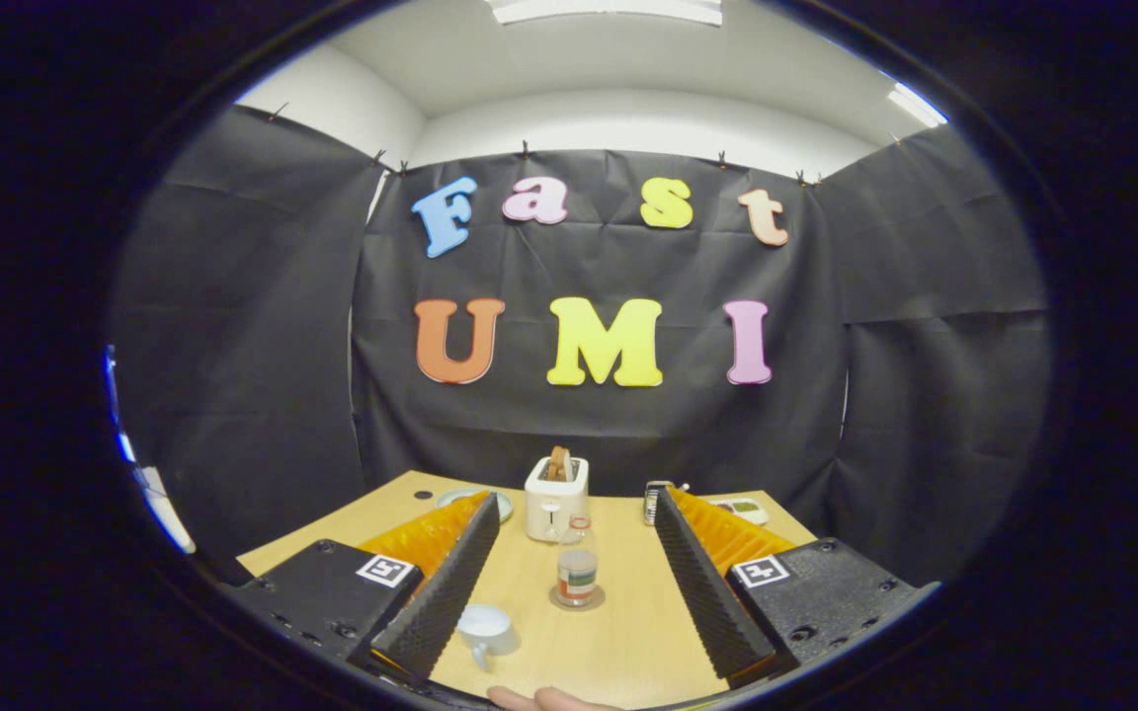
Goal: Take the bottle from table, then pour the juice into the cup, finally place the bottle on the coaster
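Note:
A small clear bottle (577, 571) with a banded label stands upright on a round brown coaster (577, 598) in the middle of the wooden table (628, 632). It is between my two fingers, touching neither. My gripper (575, 502) is open wide, and its fingers run past the bottle on both sides. A white cup (485, 628) with a handle sits on the table just inside the left finger (446, 583), nearer to me than the bottle. I cannot tell what the cup holds.
A white toaster (556, 499) with bread in its slot stands beyond the bottle at the table's back. A plate (501, 505) lies behind the left fingertip. A can (650, 502) and a small flat device (742, 510) sit by the right fingertip. A person's fingertip (539, 699) shows at the near table edge.

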Available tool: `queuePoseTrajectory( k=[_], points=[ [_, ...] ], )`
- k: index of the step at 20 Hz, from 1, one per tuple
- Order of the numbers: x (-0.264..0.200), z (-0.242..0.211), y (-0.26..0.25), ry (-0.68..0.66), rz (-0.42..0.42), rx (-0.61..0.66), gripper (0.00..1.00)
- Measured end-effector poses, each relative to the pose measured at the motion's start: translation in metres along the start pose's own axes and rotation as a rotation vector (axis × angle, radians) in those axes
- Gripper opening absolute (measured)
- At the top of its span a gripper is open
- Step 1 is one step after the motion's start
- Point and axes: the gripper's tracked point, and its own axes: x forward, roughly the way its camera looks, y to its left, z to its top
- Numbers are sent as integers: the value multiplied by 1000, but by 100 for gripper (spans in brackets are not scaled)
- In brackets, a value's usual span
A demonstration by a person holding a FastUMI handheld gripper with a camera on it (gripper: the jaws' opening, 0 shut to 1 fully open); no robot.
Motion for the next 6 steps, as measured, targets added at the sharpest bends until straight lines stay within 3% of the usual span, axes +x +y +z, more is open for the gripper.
queuePoseTrajectory(
  k=[6],
  points=[
    [-25, 10, -31, 4, -34, 26, 100]
  ],
)
